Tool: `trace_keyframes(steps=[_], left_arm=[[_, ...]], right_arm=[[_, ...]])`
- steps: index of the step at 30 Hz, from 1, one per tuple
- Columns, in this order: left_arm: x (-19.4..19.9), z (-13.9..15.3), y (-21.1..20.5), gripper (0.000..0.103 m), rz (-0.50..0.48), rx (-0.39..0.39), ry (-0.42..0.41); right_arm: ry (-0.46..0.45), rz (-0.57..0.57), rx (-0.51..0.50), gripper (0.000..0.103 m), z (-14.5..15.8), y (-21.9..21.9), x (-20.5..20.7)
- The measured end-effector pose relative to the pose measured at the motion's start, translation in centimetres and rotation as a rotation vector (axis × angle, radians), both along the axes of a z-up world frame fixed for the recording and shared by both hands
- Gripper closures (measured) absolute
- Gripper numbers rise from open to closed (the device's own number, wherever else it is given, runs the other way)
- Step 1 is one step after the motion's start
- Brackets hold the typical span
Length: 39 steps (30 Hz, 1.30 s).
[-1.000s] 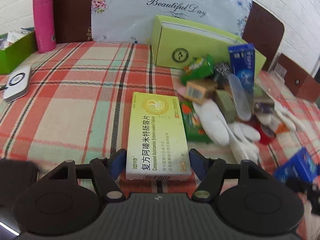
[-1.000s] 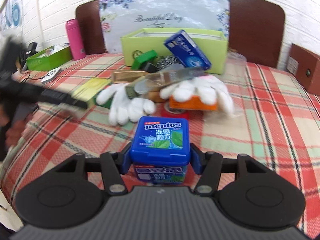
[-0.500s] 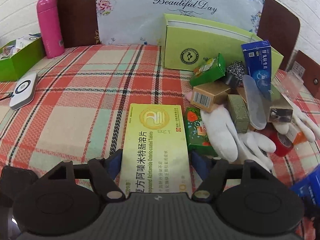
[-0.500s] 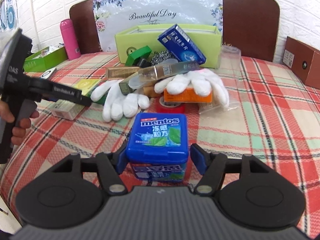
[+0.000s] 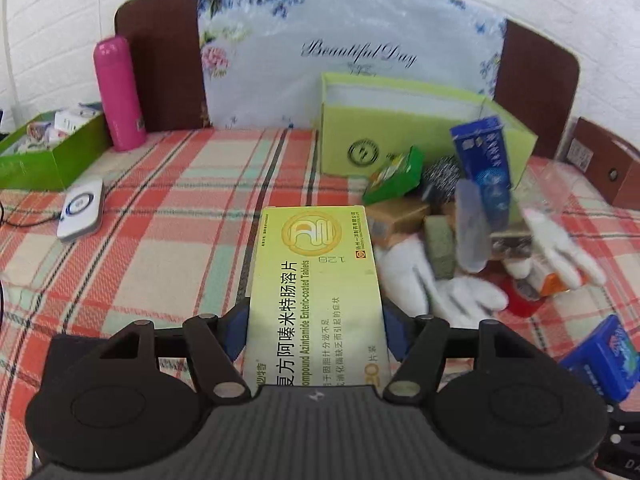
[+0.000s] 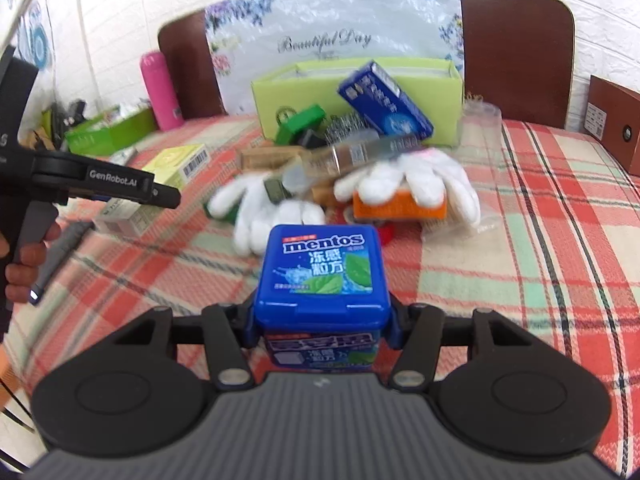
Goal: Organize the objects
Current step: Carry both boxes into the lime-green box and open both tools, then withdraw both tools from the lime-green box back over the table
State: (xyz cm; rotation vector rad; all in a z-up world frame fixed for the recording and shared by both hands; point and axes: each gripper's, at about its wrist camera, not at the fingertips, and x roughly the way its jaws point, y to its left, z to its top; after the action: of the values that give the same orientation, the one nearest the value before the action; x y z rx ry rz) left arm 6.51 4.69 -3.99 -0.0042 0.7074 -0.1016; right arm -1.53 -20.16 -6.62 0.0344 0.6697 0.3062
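Observation:
My left gripper (image 5: 314, 334) is shut on a yellow medicine box (image 5: 316, 292) and holds it above the plaid tablecloth. My right gripper (image 6: 322, 322) is shut on a blue Mentos box (image 6: 322, 268) and holds it above the cloth. The yellow box (image 6: 176, 166) and the left gripper (image 6: 160, 196) also show at the left of the right wrist view. The blue box (image 5: 604, 358) shows at the right edge of the left wrist view. A light green open box (image 5: 404, 128) stands at the back, also in the right wrist view (image 6: 352, 96).
A pile lies in front of the green box: white gloves (image 6: 416, 180), a blue toothpaste box (image 6: 384, 100), an orange box (image 6: 400, 208), a green packet (image 5: 396, 176). A pink bottle (image 5: 118, 96), a green tray (image 5: 44, 152) and a white device (image 5: 80, 208) are at the left. Brown boxes (image 6: 612, 120) stand right.
My left gripper has lifted the yellow medicine box off the cloth and drawn it deeper between the fingers. My right gripper has raised the Mentos box a little.

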Motion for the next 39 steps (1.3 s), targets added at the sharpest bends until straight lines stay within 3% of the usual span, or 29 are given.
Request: trace_keyframes(steps=[7, 12, 14, 19, 22, 27, 33, 35, 36, 37, 39], left_arm=[[1.0, 4.8, -2.7, 0.034, -0.085, -0.022, -0.149], [4.7, 8.6, -4.5, 0.034, -0.159, -0.106, -0.225], [6.8, 9.7, -5.5, 0.034, -0.164, -0.101, -0.257], [14.3, 10.5, -6.0, 0.034, -0.13, -0.187, -0.211], [18.8, 9.5, -6.3, 0.034, -0.097, -0.144, -0.197], [24.6, 6.1, -5.6, 0.034, -0.086, -0.146, -0.073], [27.1, 3.6, -5.2, 0.034, -0.082, -0.148, -0.031], [27.3, 3.5, -5.1, 0.022, -0.073, -0.142, -0.035], [27.3, 3.5, -5.0, 0.016, -0.066, -0.14, -0.034], [27.3, 3.5, -4.8, 0.016, -0.061, -0.139, -0.038], [26.9, 4.0, -4.5, 0.016, -0.06, -0.151, -0.041]], right_arm=[[-0.097, 0.031, 0.081, 0.048, 4.5, -1.5, 2.6], [-0.203, 0.036, 0.095, 0.048, 9.0, -2.4, 7.4], [-0.243, 0.027, 0.093, 0.048, 10.7, -2.5, 9.9], [-0.296, -0.026, 0.036, 0.048, 12.7, -1.6, 17.7], [-0.27, -0.053, -0.052, 0.048, 11.3, -0.4, 23.1], [-0.085, -0.081, -0.102, 0.048, 6.6, 0.6, 31.2], [0.052, -0.069, -0.102, 0.048, 2.6, 1.4, 35.5], [0.066, -0.061, -0.109, 0.047, 1.9, 1.6, 36.1], [0.082, -0.05, -0.105, 0.041, 1.6, 1.5, 36.4], [0.079, -0.051, -0.105, 0.036, 1.7, 1.5, 36.5], [0.037, -0.058, -0.111, 0.018, 2.3, 1.1, 35.9]])
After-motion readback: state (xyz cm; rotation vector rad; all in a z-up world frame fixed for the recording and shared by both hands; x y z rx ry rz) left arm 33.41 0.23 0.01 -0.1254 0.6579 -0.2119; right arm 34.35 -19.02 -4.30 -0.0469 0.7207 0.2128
